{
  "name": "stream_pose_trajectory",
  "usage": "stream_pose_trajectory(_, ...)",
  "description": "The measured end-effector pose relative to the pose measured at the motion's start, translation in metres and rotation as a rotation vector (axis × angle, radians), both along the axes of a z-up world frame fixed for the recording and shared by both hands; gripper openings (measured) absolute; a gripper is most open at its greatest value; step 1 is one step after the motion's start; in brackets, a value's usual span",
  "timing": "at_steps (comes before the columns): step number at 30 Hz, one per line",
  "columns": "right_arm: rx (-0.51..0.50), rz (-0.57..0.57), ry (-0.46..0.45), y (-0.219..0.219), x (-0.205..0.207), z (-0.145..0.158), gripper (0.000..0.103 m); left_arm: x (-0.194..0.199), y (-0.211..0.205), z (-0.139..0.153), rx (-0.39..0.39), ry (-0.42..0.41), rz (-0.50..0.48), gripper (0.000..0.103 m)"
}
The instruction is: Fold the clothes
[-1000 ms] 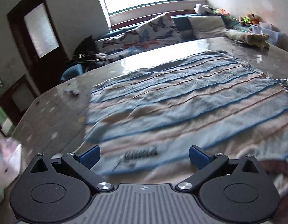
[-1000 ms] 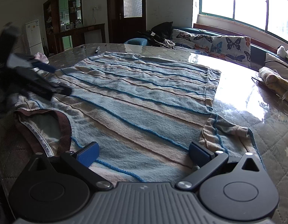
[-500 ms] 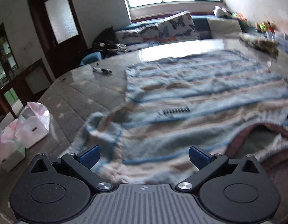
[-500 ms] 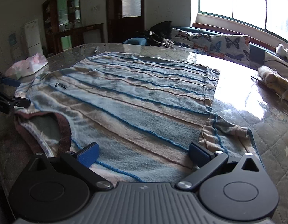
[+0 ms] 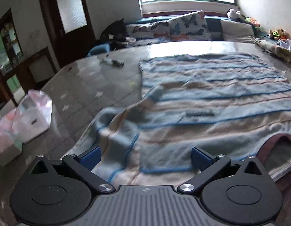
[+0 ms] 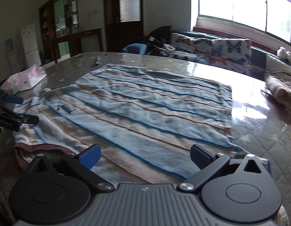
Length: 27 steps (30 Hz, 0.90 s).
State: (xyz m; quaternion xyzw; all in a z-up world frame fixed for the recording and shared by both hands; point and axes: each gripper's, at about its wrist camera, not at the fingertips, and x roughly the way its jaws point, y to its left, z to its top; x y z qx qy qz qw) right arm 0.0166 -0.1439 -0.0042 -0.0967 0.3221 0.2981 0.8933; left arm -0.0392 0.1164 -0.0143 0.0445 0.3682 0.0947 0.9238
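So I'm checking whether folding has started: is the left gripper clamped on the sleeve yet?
No, the left gripper has its jaws wide apart over the striped shirt, with the sleeve lying loose between them.

Shirt [image 6: 145, 113] lies on table [image 6: 258, 131], bag [image 5: 32, 116] left of it.

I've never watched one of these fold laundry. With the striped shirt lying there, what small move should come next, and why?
Probably lower the left gripper and close it on the rumpled sleeve. The striped shirt lies spread flat on the table, both grippers are open and holding nothing, and that sleeve sits right between the left one's fingers, ready to fold inward.
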Motion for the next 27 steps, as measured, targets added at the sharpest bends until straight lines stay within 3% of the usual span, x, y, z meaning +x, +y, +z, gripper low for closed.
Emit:
stream_pose_trajectory(6,-0.021,0.1,0.004,0.015,-0.012,0.006,0.083,-0.003,0.011,0.004,-0.011,-0.006,0.047,0.103)
stream_pose_trajectory(10,-0.017,0.158,0.021,0.023,-0.021,0.007,0.058,-0.002,0.013,0.007,-0.009,-0.014,0.053,0.103)
stream_pose_trajectory(13,-0.006,0.22,0.031,0.032,-0.028,0.008,0.05,-0.001,0.014,0.008,-0.006,-0.009,0.059,0.103)
stream_pose_trajectory(18,-0.085,0.318,-0.033,0.06,-0.041,0.0,0.039,0.001,0.017,0.011,-0.004,-0.012,0.072,0.103)
stream_pose_trajectory(21,-0.108,0.332,-0.05,0.066,-0.042,-0.004,0.022,0.002,0.019,0.011,-0.005,-0.01,0.08,0.103)
stream_pose_trajectory(24,-0.117,0.34,-0.072,0.069,-0.044,-0.006,0.012,0.006,0.023,0.017,-0.018,-0.021,0.082,0.103)
stream_pose_trajectory(27,-0.137,0.364,-0.094,0.073,-0.046,-0.007,0.012,0.024,0.028,0.031,-0.072,-0.048,0.08,0.103)
